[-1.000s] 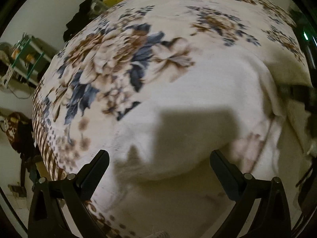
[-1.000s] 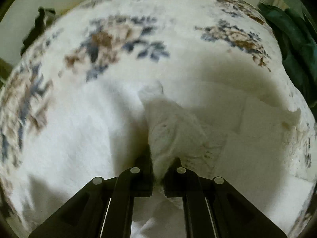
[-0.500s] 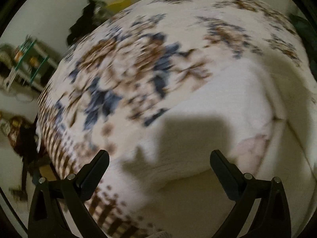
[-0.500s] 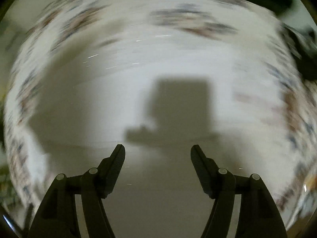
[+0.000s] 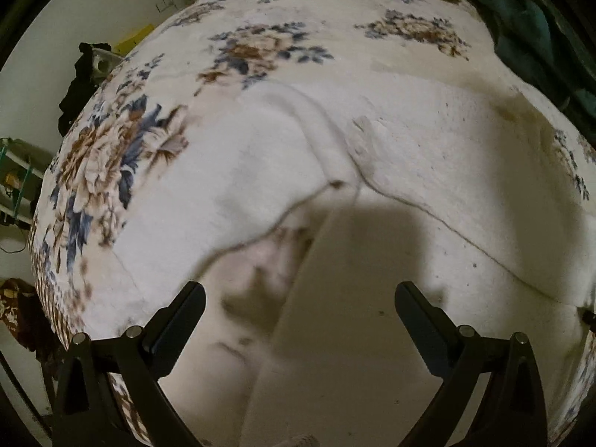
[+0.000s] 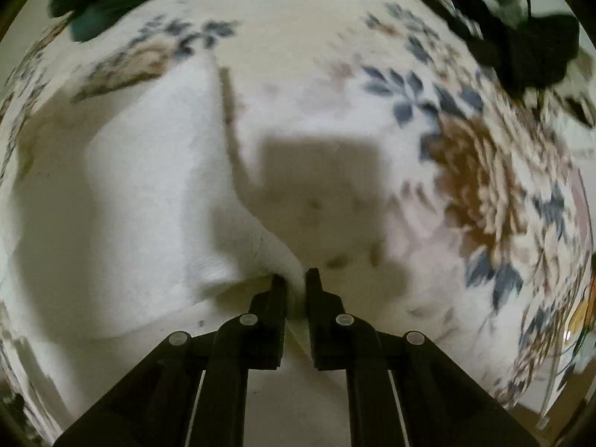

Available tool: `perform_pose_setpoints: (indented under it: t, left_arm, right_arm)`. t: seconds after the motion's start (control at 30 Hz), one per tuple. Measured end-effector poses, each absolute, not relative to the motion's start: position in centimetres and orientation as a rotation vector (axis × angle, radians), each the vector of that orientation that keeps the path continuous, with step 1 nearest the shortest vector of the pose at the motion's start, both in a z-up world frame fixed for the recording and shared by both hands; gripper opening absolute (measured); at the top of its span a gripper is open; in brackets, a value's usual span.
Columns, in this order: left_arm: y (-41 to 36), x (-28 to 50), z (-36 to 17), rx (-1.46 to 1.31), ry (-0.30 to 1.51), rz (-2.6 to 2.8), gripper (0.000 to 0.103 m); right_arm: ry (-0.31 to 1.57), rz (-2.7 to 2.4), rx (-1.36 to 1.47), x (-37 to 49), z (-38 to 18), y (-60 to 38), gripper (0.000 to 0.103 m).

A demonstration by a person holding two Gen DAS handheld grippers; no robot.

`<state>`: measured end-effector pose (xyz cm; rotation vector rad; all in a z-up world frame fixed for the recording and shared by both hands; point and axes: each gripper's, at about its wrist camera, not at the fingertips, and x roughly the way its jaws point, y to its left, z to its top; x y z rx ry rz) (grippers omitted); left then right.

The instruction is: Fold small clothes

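While the right gripper (image 6: 295,279) pinches a fold of the white garment (image 6: 149,186) between nearly closed jaws, the left gripper (image 5: 300,298) hangs wide apart, holding nothing. Garment lies spread on the floral bedspread (image 5: 111,156); in the left view its folded edge runs from 9 to 3 o'clock. Dark green cloth (image 5: 529,33) at 1 o'clock.

Right wrist view: motion blur smears the floral-print bedspread (image 6: 484,186); the dark green cloth (image 6: 97,11) is cut by the top edge. Left wrist view: the white fleecy garment (image 5: 428,156) runs past the lower edge, its full shape undetermined.
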<state>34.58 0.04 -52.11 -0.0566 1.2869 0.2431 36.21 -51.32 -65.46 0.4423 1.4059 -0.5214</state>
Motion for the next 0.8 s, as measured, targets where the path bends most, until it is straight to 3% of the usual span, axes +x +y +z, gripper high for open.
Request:
perform_pose_setpoints:
  t: [0.03, 0.1, 0.2, 0.23, 0.27, 0.4, 0.53, 0.77, 0.8]
  left_arm:
    - [0.0, 34.6, -52.2, -0.059, 1.292, 0.25, 0.103]
    - [0.3, 34.4, -52.3, -0.069, 1.303, 0.276, 0.103]
    - [2.1, 33.3, -51.8, -0.103, 1.308, 0.322, 0.103]
    - [3.1, 32.7, -51.5, -0.126, 1.319, 0.339, 0.103]
    - [4.1, 32.2, -51.3, -0.16, 1.326, 0.352, 0.103]
    - [11.0, 27.6, -50.2, -0.4, 1.344, 0.442, 0.103]
    - [18.3, 22.2, -50.7, -0.64, 1.311, 0.568, 0.103]
    - [28.6, 16.1, -56.9, -1.053, 1.183, 0.679, 0.102]
    - [28.9, 16.2, -57.6, -1.086, 1.174, 0.668, 0.097]
  right_arm:
    - [1.425, -0.51, 0.448, 36.4, -65.9, -51.3, 0.011]
    - [1.466, -0.501, 0.46, 36.3, -66.2, -51.3, 0.024]
    - [1.464, -0.496, 0.519, 35.4, -64.7, -51.0, 0.049]
    - [1.464, -0.485, 0.549, 34.8, -63.9, -50.7, 0.065]
    - [1.451, -0.465, 0.579, 34.2, -63.1, -50.5, 0.069]
    - [1.431, -0.351, 0.612, 32.3, -60.2, -46.2, 0.074]
    - [1.487, -0.221, 0.61, 32.5, -60.6, -39.5, 0.074]
    - [1.567, -0.095, 0.534, 36.2, -64.1, -29.4, 0.074]
    - [1.576, -0.088, 0.516, 37.5, -64.4, -27.6, 0.074]
